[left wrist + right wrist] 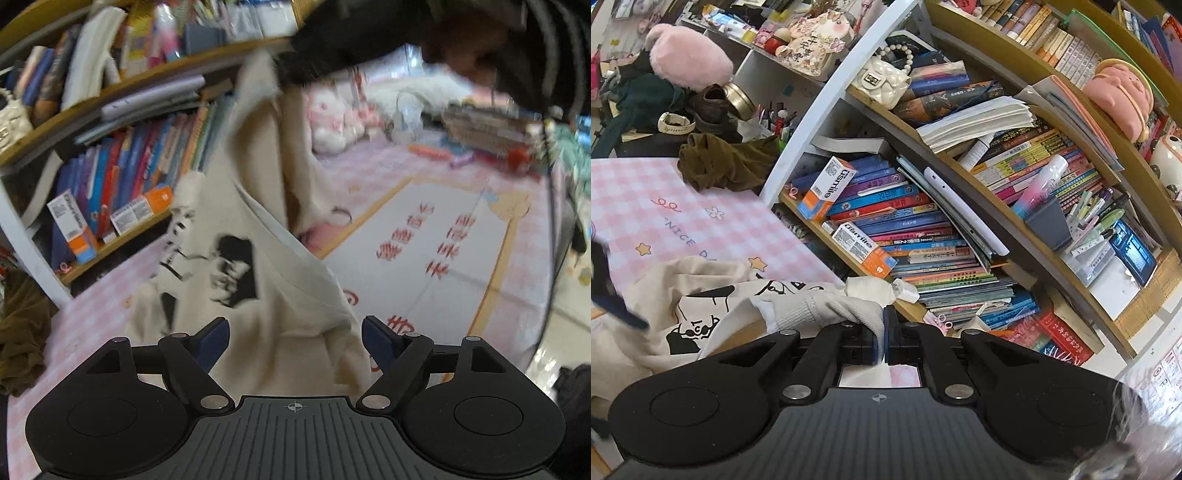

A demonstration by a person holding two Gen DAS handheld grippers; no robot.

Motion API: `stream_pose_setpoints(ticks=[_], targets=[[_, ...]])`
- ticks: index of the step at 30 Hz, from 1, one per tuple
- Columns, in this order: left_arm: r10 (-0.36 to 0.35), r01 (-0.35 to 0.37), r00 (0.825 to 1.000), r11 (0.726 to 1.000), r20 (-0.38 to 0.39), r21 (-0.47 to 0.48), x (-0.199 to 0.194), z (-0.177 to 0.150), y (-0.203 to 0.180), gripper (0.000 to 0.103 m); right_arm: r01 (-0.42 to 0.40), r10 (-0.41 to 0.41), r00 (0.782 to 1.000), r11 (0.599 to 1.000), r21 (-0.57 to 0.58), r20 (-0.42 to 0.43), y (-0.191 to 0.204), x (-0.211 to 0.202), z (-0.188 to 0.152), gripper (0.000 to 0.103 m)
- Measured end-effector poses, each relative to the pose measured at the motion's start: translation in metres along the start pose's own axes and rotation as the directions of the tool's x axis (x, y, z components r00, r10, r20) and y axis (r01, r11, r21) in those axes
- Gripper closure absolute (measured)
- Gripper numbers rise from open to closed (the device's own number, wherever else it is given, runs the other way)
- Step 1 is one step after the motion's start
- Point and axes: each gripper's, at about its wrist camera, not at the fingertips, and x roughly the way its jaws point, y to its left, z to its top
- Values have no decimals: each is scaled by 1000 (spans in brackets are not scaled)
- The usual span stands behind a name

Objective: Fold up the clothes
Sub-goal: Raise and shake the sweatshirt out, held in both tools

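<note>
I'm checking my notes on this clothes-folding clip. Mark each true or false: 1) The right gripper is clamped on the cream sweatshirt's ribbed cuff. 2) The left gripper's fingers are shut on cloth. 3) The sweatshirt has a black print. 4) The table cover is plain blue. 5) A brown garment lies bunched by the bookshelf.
1) True: the right gripper pinches the ribbed cuff of the cream sweatshirt.
2) False: the left gripper stands open, its fingers apart and pressing nothing.
3) True: black print.
4) False: the table cover is pink-and-white check.
5) True: brown garment beside the bookshelf.
</note>
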Motion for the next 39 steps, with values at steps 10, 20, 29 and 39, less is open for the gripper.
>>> stream_pose_setpoints(ticks=[10,20,29,39], targets=[[226,-202,971,949,-74,243,23,-3,-20,91,39,-36,999,994,105,-29,-21,1,-18,100],[340,-312,923,935,178,-166,-117,57,111,99,-42,57,996,981,188,-74,14,4,-61,100],[339,-269,873,934,350,-235,-167,100,117,99,-215,216,974,976,23,-71,104,13,-56,69],[431,-304,760,897,486,-320,-236,103,141,99,62,-71,997,921,385,8,24,-15,-47,103]])
